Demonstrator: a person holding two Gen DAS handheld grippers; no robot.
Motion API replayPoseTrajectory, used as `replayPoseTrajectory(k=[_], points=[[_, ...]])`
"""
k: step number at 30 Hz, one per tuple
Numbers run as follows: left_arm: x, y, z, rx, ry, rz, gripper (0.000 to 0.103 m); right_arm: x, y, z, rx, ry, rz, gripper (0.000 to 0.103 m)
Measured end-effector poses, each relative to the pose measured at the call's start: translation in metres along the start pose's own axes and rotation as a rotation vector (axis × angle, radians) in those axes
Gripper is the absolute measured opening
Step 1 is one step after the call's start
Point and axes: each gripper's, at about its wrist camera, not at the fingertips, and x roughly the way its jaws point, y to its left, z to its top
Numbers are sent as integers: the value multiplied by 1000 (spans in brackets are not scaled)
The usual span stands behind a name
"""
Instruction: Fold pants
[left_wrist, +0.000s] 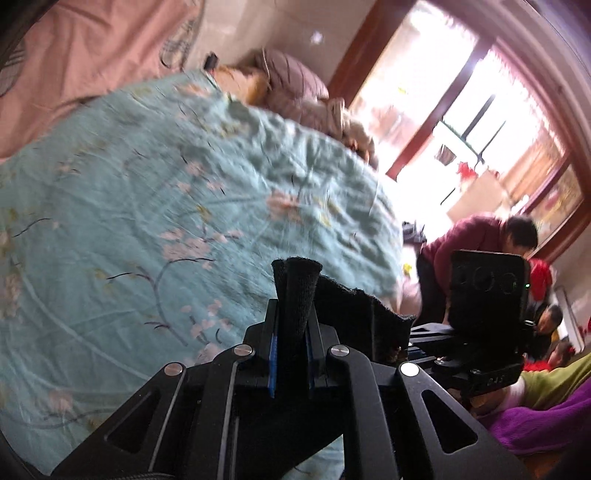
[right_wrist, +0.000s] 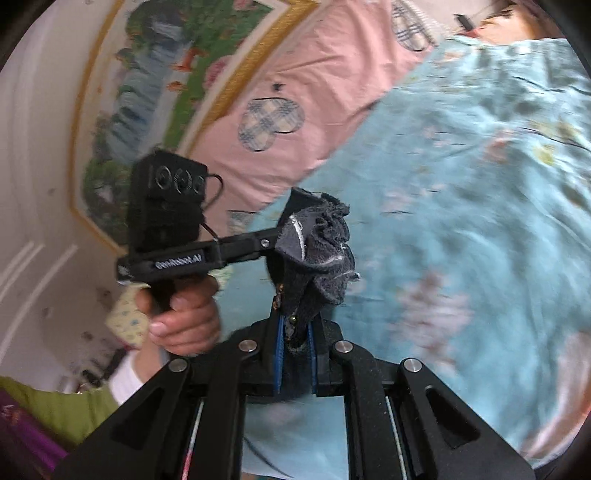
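The pants are dark, near-black fabric, lifted above the bed. My left gripper is shut on an edge of them; the cloth stretches right toward my right gripper's body. In the right wrist view my right gripper is shut on a bunched, frayed edge of the pants. My left gripper's body, held in a hand, is close on its left. The rest of the pants hangs out of sight below both grippers.
A teal floral quilt covers the bed beneath, with a pink sheet beyond it. Pillows and bundled cloth lie at the far end. A window and people are at the right.
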Motion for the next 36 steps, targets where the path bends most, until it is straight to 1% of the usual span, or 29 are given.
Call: replayPoseTrajectory(k=[3, 8, 12, 16, 19, 25, 30, 36], points=[[-31, 8, -12, -39, -70, -24, 9, 9, 16, 3, -24, 13, 65, 12], [-66, 17, -32, -78, -142, -2, 9, 29, 40, 3, -54, 51, 140, 12], [-91, 31, -58, -134, -190, 10, 9, 51, 56, -1, -83, 104, 164, 12], [-106, 47, -84, -196, -230, 16, 10, 76, 73, -8, -120, 162, 178, 12], [-116, 64, -107, -253, -255, 19, 10, 95, 78, -16, -136, 203, 185, 12], [-122, 92, -149, -348, -279, 25, 9, 133, 90, -35, -205, 282, 160, 12], [-120, 114, -171, -416, -279, 36, 10, 157, 85, -48, -196, 333, 147, 13], [-113, 130, -194, -473, -265, 54, 10, 179, 78, -61, -194, 386, 127, 14]])
